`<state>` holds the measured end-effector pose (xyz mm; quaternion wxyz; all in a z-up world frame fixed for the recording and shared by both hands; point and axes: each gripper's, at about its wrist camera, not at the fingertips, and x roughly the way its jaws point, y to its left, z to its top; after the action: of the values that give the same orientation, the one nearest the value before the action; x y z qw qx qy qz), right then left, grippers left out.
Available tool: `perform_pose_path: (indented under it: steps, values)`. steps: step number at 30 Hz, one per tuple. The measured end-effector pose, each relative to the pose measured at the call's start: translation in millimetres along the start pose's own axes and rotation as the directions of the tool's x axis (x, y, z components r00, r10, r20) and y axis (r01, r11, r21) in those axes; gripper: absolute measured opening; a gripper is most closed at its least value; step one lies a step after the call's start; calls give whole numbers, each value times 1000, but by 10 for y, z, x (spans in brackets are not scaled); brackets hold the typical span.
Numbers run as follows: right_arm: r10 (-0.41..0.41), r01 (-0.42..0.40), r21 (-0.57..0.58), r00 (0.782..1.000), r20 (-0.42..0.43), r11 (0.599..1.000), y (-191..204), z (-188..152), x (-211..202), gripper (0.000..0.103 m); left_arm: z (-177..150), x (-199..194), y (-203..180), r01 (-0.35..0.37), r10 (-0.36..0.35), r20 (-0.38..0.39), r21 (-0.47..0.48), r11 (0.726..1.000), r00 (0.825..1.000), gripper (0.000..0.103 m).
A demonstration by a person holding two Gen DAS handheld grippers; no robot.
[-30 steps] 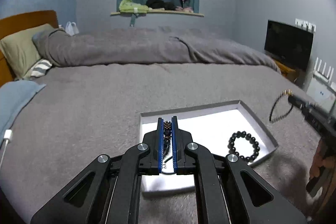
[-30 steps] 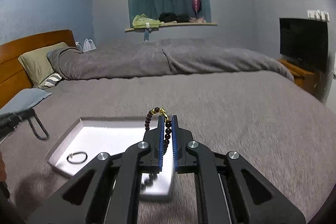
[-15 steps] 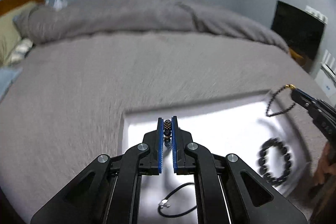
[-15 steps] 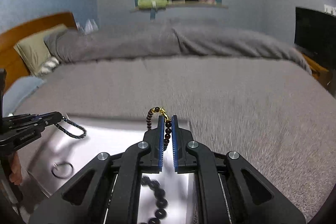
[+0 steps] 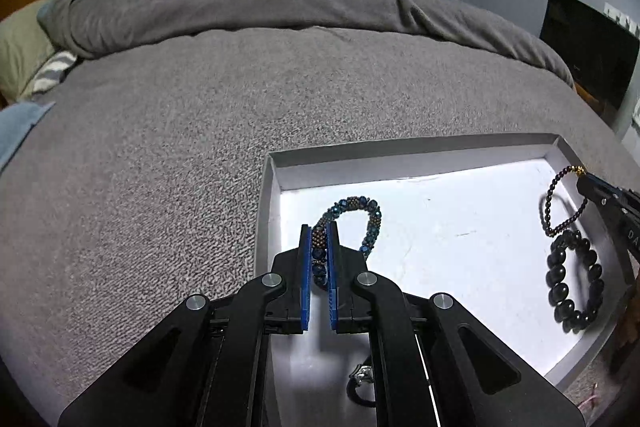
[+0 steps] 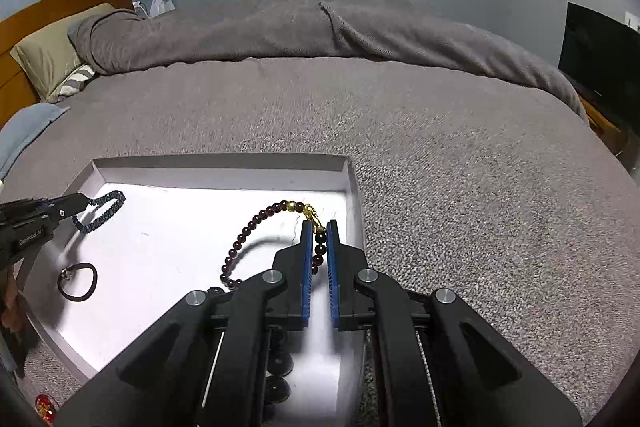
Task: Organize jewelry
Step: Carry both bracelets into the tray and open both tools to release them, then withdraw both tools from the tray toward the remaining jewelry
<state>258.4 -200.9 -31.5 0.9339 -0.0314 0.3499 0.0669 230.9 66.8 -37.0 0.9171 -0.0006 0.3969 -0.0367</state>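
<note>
— Counting the jewelry around the white tray [image 5: 400,151], what turns up?

— Four pieces in all. One blue beaded bracelet [image 5: 362,213], one dark red beaded bracelet with a gold clasp [image 6: 248,239], one black bracelet of large round beads [image 5: 576,283], and one thin black band with a small metal charm [image 6: 78,281].

— And which of them are inside the tray?

— The black large-bead bracelet lies on the tray floor by the right wall. The thin black band lies on the floor near the left wall. The other two hang over the tray, each held by a gripper.

— How do the grippers stand?

— The left gripper [image 5: 319,227] has its blue pads pinched on the blue beaded bracelet, whose loop arcs forward toward the tray's far left corner. The right gripper [image 6: 319,225] is clamped on the dark red bracelet just below its clasp; the strand curves out to the left above the tray floor, close to the right wall, and throws a shadow there.

— Anything outside the tray?

— The tray sits on a gray bedspread [image 6: 440,147]. Beyond the tray's far wall, a rolled gray duvet [image 5: 280,3] crosses the bed. One small red object [image 6: 44,405] lies on the bedspread off the tray's near left corner; what it is cannot be told.
</note>
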Motion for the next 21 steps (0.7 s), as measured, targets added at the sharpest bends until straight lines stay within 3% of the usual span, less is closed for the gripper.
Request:
perform_pose_path:
  steps: [9,11,12,16,21]
  values:
    - [0,0,8,1000,18,1000,-35,2,-36,11,11,7,-36,-29,29,9,20,999,1000,10]
    - [9,-10,24,999,35,1000,-55,5,-75,24,9,-12,-29,-24,24,19,10,1000,1000,26]
    - [23,-25,35,999,49,999,-70,8,-105,34,11,-37,-23,-16,15,30,6,1000,999,27]
    - [12,-15,43,997,77,999,-64,16,-178,40,17,-87,-31,-22,21,48,8,1000,999,30]
    - [14,-18,42,995,95,999,-58,-1,-287,61,5,-217,-46,-39,39,76,4,999,996,49]
